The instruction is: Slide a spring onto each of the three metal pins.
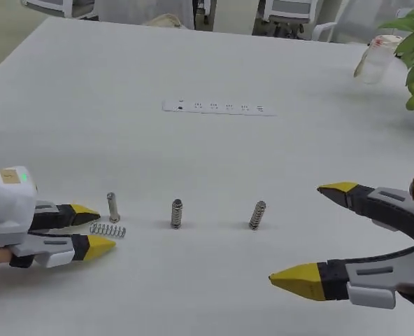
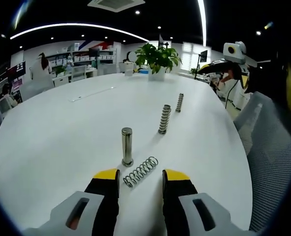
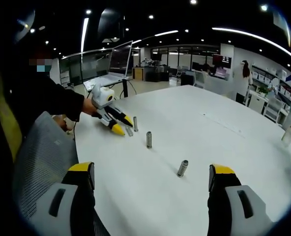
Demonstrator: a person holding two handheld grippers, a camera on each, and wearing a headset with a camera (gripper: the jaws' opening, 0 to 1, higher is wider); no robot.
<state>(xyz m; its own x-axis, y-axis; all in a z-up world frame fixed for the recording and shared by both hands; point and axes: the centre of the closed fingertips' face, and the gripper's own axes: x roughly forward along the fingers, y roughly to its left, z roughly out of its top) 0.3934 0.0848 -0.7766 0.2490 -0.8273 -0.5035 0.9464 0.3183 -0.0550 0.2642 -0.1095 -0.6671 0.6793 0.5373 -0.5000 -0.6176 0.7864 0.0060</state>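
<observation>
No writing, number or brand is coming through legibly in any view. A tan sticker is sitting on the white body of the left hand-held gripper, looking blank. A white power strip is lying toward the far edge of the bench, showing small dark marks too tiny to read. A clear bottle near the far right corner is appearing too blurred for any print.

three metal pins, three springs
</observation>
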